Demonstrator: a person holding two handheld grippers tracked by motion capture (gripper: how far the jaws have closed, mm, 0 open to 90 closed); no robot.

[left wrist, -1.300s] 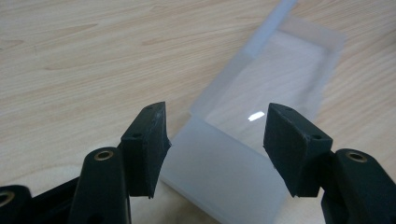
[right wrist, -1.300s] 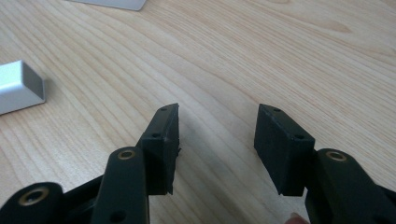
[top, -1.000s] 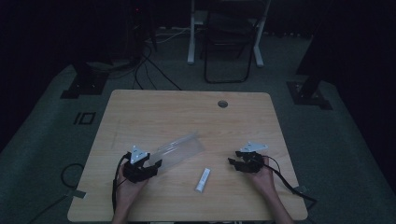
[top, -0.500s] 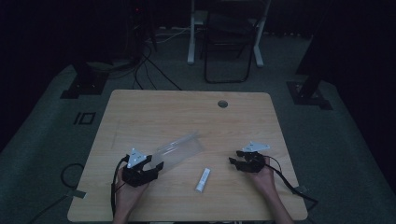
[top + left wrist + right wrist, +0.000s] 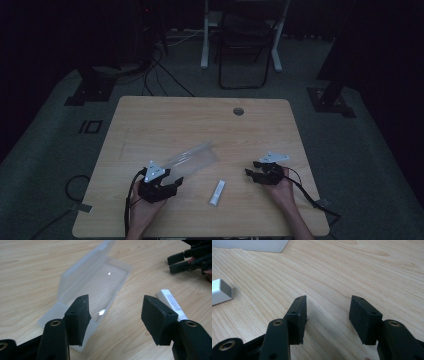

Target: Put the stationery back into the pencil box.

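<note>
Nearest the person, the left gripper [image 5: 172, 184] rests low over the table [image 5: 165, 120] with its jaws spread wide and nothing between them; in the left gripper view its left jaw stands just in front of the near corner of the clear plastic case [image 5: 93, 287], apparently lined up to take hold of that end, though no contact is made yet. The case lies open, its lid tipped up along the far long side, which leaves the tray free to receive something. Just off the left gripper's right jaw lies the small white box [image 5: 171, 302], flat on the wood and between the two grippers, within easy reach of either. The right gripper [image 5: 252, 174] also hovers with its jaws wide and empty; in its own view the box [image 5: 220, 291] sits well off to the left of its jaws, and a corner of the case [image 5: 254, 245] lies farther ahead. By count: two grippers, one case, one white box, one table. Farther off, the tabletop carries a single round cable hole [image 5: 238, 111].
</note>
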